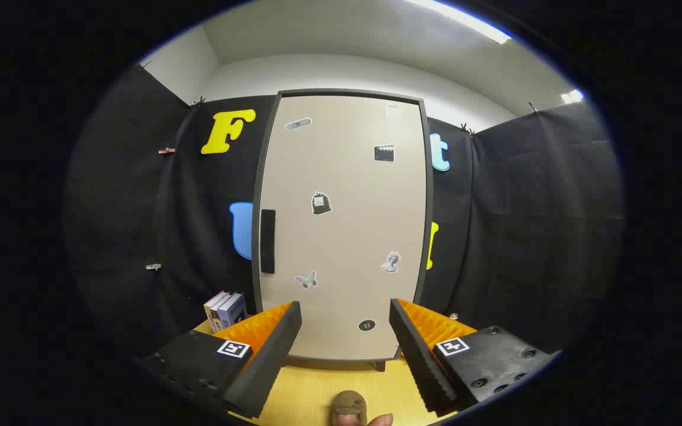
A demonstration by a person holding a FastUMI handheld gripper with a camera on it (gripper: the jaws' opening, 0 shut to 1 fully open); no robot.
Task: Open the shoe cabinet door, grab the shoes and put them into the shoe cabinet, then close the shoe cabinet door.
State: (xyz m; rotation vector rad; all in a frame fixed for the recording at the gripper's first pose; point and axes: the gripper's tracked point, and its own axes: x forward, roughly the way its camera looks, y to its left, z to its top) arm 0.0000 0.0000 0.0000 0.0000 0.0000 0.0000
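Observation:
A tall beige shoe cabinet (341, 225) with a dark frame stands just beyond my fingers, and its door is closed. A black vertical handle (267, 241) sits on the door's left side. Several small stickers dot the door. My gripper (346, 316) is open, its two fingers spread apart in front of the door's lower part with nothing between them. Close below and between the fingers lies the toe of a small brown shoe (350, 405) on the wooden table (311, 390). A fingertip (381, 420) of a person shows beside the shoe.
A few upright books (225, 310) stand left of the cabinet's base. Black cloth walls close in the booth on both sides. A small round object (453, 316) lies to the right of the cabinet.

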